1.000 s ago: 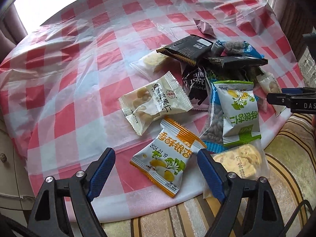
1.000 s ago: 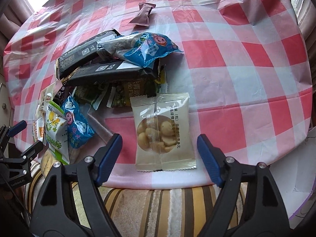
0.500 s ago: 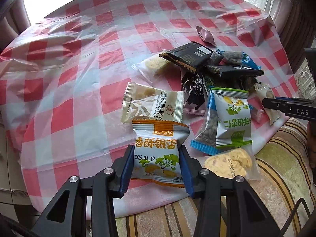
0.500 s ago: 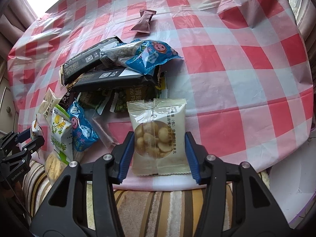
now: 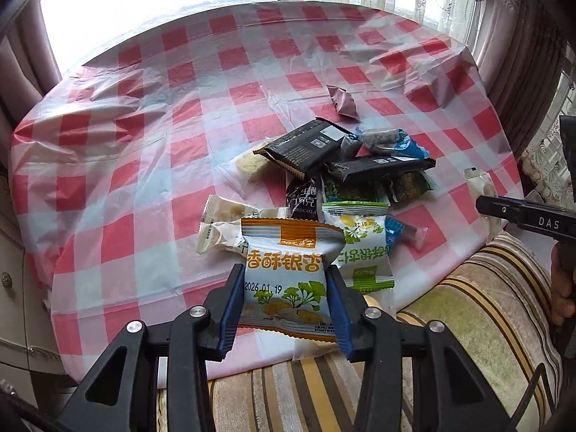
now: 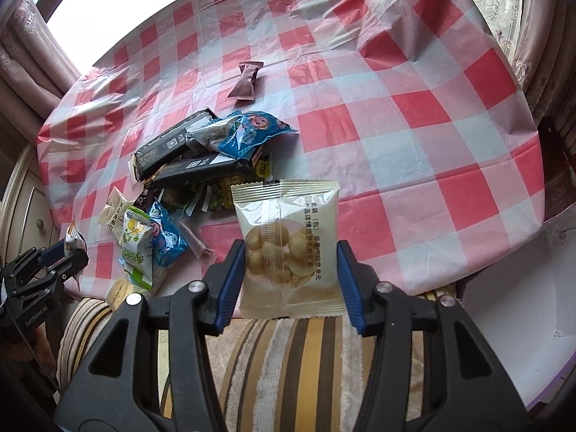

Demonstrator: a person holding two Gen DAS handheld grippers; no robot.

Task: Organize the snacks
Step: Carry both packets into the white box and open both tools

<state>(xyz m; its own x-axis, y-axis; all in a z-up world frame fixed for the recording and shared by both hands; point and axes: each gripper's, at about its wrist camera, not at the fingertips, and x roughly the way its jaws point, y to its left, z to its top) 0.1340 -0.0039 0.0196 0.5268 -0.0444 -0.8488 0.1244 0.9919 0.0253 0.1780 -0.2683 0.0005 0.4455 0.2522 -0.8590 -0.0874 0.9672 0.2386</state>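
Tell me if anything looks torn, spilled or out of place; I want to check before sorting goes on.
Nothing looks torn or spilled. The oddities are the untidy snack pile, packets overlapping at all angles, and one brown packet lying alone, apart from it. The checked tablecloth is wrinkled. Each claw grips one sealed packet.

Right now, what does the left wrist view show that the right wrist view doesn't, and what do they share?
Only the left wrist view: the left gripper clamped on the orange-topped ginkgo snack packet, and a clear-wrapped pale biscuit beside the black bars.

Only the right wrist view: the right gripper clamped on the clear packet of round biscuits.

Both: the red-checked tablecloth, the two black bars, the blue packet and the brown candy wrapper.
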